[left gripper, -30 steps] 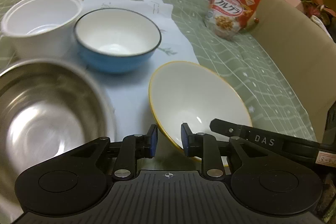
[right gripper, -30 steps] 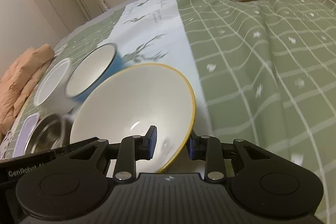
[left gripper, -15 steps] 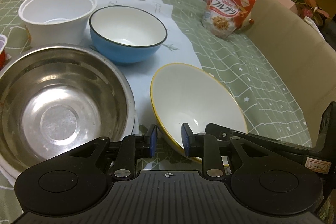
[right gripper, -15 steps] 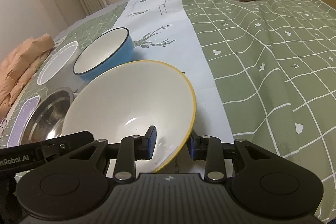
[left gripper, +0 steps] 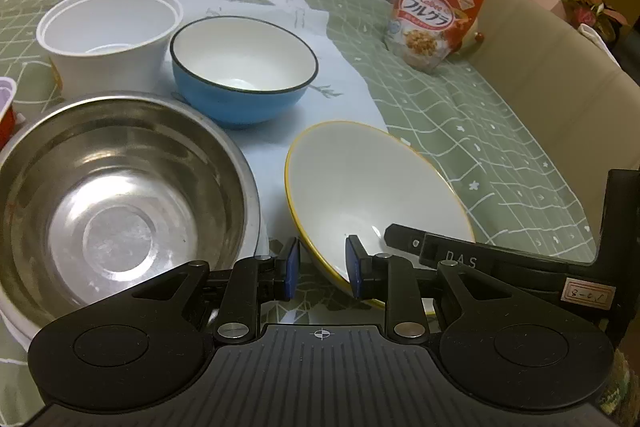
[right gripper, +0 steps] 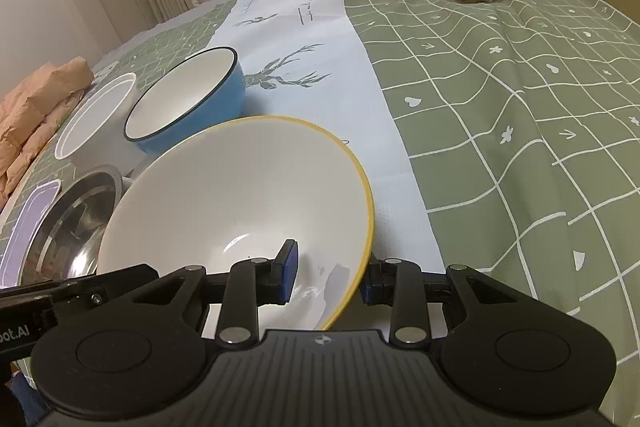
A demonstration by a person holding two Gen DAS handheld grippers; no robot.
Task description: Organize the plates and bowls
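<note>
Yellow-rimmed bowl (right gripper: pixel 240 203): tilted, frame centre, unmoved; right gripper (right gripper: pixel 326 269) still straddles its rim, loosened since earlier. Left gripper (left gripper: pixel 322 269): unchanged, narrowly parted around near rim.

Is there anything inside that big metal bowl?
The steel bowl looks empty: only its shiny bottom shows. The left gripper hides its near rim.
</note>
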